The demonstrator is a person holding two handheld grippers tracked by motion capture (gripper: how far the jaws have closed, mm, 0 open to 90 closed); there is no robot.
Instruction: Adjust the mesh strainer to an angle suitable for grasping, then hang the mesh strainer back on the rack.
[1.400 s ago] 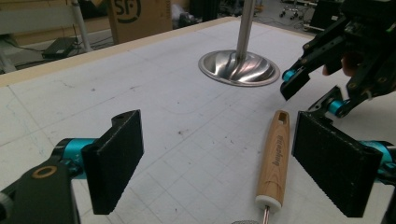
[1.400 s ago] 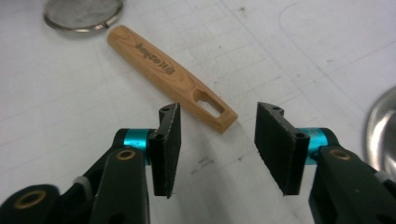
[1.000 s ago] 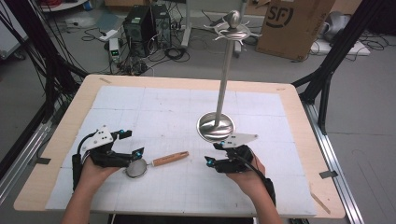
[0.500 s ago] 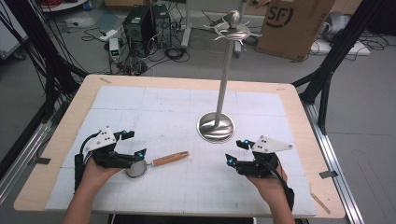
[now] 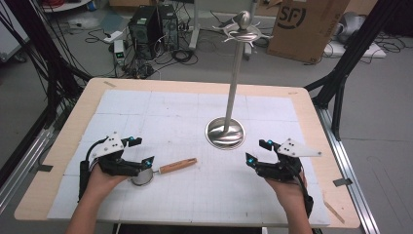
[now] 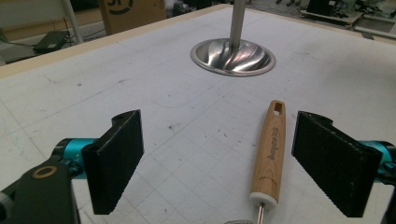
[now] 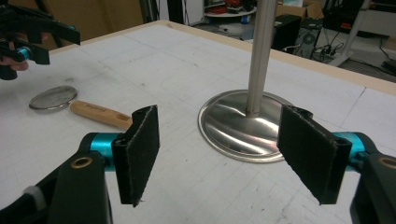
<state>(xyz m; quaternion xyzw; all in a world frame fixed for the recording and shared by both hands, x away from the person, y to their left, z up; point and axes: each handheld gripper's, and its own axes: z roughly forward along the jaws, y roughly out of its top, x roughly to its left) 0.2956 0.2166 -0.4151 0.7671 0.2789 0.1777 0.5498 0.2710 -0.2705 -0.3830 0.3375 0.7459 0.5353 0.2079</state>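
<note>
Strainer [image 5: 144, 176] lies lower left in the high view, under the left gripper [image 5: 144, 151], jaws apart; right gripper [image 5: 258, 150], lower right, has been opening, empty. Left gripper view: wooden handle [image 6: 271, 151] lies between the spread jaws, untouched. Right gripper view: stand [image 7: 243, 126] sits centre, strainer far left.

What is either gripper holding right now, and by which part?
Nothing is held. The left gripper is open around the strainer's wooden handle without touching it. The right gripper, jaws just opening, is empty in front of the stand's base.
</note>
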